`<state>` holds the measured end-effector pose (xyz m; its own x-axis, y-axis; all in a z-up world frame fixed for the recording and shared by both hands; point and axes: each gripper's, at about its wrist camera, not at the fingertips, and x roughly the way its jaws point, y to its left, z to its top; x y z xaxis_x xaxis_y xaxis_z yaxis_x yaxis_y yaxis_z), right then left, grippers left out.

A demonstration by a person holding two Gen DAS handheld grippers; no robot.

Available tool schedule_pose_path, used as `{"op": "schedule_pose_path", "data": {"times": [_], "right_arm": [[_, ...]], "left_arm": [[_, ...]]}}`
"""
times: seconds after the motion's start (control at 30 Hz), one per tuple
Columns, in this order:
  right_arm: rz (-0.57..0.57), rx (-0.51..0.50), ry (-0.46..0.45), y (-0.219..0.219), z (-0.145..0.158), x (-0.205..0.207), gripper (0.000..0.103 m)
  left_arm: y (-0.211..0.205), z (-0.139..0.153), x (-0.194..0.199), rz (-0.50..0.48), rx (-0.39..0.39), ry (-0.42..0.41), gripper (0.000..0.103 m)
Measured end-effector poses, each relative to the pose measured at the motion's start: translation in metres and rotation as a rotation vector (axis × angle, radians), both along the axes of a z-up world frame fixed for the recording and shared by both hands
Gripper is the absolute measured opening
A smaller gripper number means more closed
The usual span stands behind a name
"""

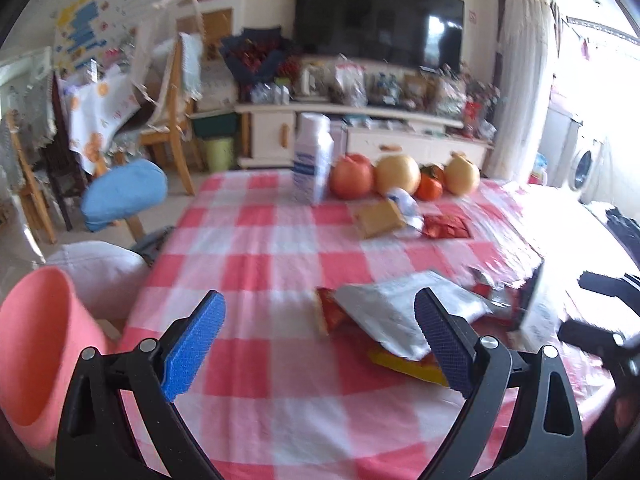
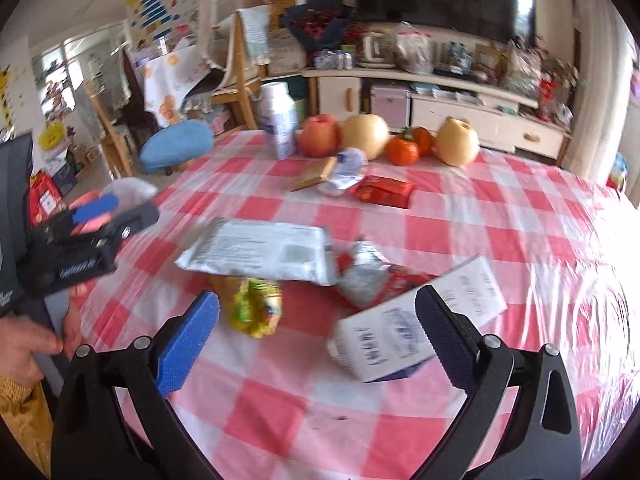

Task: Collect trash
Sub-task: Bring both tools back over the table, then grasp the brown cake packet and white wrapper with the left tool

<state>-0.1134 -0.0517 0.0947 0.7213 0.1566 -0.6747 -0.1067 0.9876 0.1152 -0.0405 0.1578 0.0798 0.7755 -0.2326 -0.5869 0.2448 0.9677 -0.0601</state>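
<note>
Checked surface (image 2: pixel 460 216), living room behind; trash uncollected: silver wrapper (image 2: pixel 260 250), yellow wrapper (image 2: pixel 256 308), carton (image 2: pixel 416 328) mid-surface, pink bin (image 1: pixel 36 352) off left edge; left claw (image 1: pixel 320 344) and right claw (image 2: pixel 316 340) spread, empty

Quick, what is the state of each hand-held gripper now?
Left hand-held gripper: open, holding nothing.
Right hand-held gripper: open, holding nothing.

TV (image 1: pixel 380 16) on wall | cream cabinet (image 1: pixel 360 136) | wooden chairs (image 1: pixel 172 92) | bright window right
</note>
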Motion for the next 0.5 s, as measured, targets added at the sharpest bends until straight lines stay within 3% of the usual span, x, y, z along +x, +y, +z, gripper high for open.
{"op": "schedule_pose_path", "data": {"times": [0.1, 0.23, 0.37, 0.5], "right_arm": [[-0.057, 0.042, 0.001, -0.034, 0.000, 0.004, 0.099], [-0.111, 0.151, 0.023, -0.071, -0.003, 0.012, 0.099], [-0.139, 0.233, 0.052, -0.095, -0.006, 0.016, 0.099], [-0.124, 0.256, 0.052, -0.105, -0.005, 0.017, 0.099]], "left_arm": [[-0.017, 0.009, 0.005, -0.038, -0.003, 0.009, 0.094], [-0.048, 0.020, 0.033, -0.097, -0.015, 0.087, 0.094], [-0.079, 0.021, 0.086, -0.118, -0.076, 0.199, 0.094], [-0.109, 0.007, 0.143, -0.088, -0.048, 0.277, 0.094]]}}
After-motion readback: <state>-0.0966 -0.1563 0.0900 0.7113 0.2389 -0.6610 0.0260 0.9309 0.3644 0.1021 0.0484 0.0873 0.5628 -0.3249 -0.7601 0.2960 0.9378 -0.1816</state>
